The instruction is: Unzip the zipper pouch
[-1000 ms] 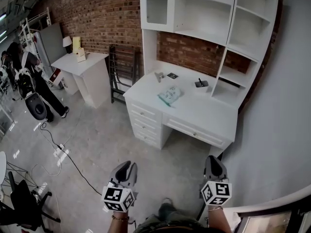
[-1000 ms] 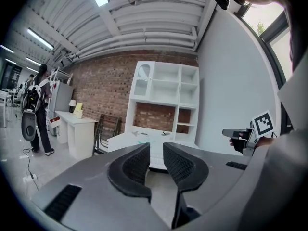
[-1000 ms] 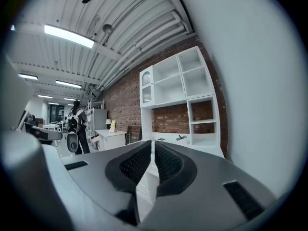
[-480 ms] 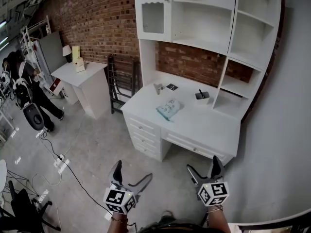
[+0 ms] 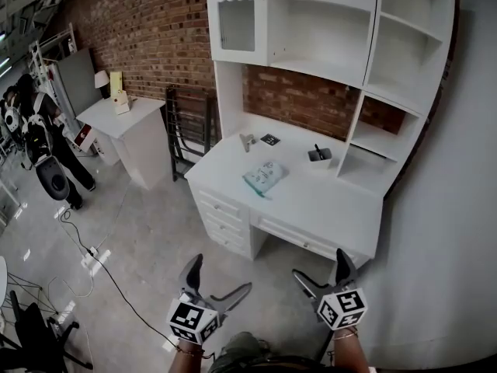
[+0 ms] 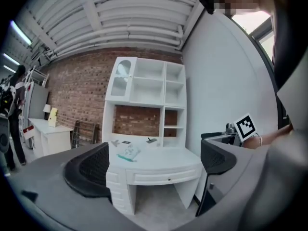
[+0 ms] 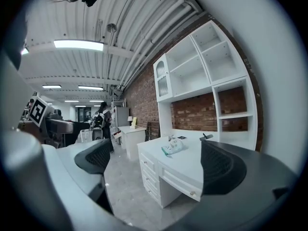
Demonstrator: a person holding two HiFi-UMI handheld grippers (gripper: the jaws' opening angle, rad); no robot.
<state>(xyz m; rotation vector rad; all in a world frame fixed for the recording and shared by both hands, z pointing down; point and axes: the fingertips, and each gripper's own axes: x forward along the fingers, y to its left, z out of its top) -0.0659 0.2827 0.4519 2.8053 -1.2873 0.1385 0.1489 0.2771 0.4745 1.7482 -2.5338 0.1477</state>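
The pouch (image 5: 264,176) is found flat on the surface (image 5: 334,204), its contents and zipper too small to tell. The left gripper (image 5: 220,274) and right gripper (image 5: 319,264) are opening wide, empty, held well apart from it.

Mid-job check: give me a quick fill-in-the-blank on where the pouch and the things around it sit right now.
1. The zipper pouch lies on the white ____.
2. In the head view, the small dark holder stands to the pouch's ____.
3. The wall behind the shelving is made of ____.
4. A person stands far off at the head view's ____ edge.

Missing words: desk; right; brick; left.
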